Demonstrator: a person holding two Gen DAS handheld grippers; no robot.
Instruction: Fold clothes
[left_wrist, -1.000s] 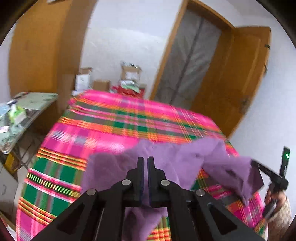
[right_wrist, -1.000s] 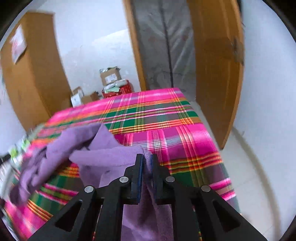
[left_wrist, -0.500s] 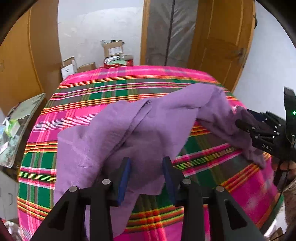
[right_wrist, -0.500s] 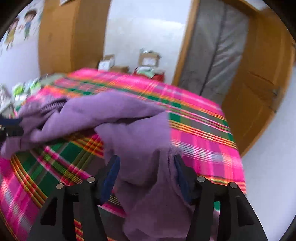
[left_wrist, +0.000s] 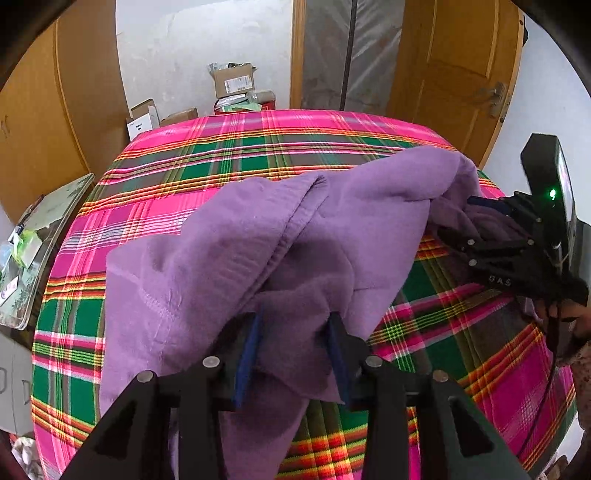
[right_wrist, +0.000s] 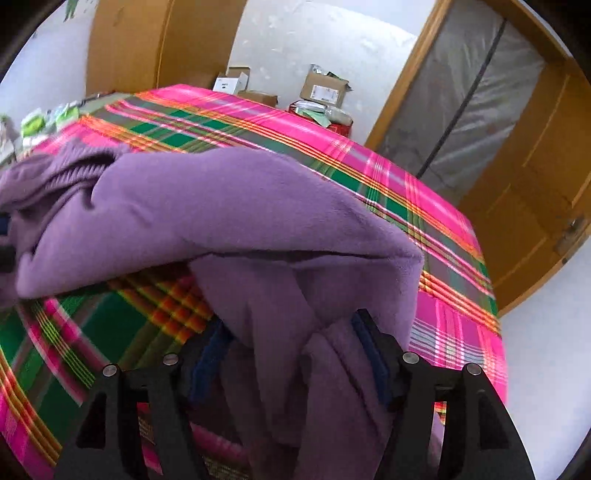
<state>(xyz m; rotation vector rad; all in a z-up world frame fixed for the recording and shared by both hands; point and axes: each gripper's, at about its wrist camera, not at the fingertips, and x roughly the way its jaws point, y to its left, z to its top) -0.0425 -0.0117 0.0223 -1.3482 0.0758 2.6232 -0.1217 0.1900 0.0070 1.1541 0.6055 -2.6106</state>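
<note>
A purple garment lies rumpled across a pink and green plaid cover. My left gripper stands over the garment's near edge, its jaws parted, with a loose fold of purple cloth hanging between the blue pads. At the right side my right gripper reaches into the garment's other end. In the right wrist view the garment bunches up in front, and the right gripper has its jaws opening wide with slack purple cloth between them.
Cardboard boxes stand on the floor behind the plaid cover. A wooden door and a plastic-covered doorway are at the back. A cluttered side table sits at the left. A person's hand holds the right gripper.
Both grippers were shut on the purple cloth and have opened, letting it go slack. Both dropped lower toward the cover, and the garment settled onto it.
</note>
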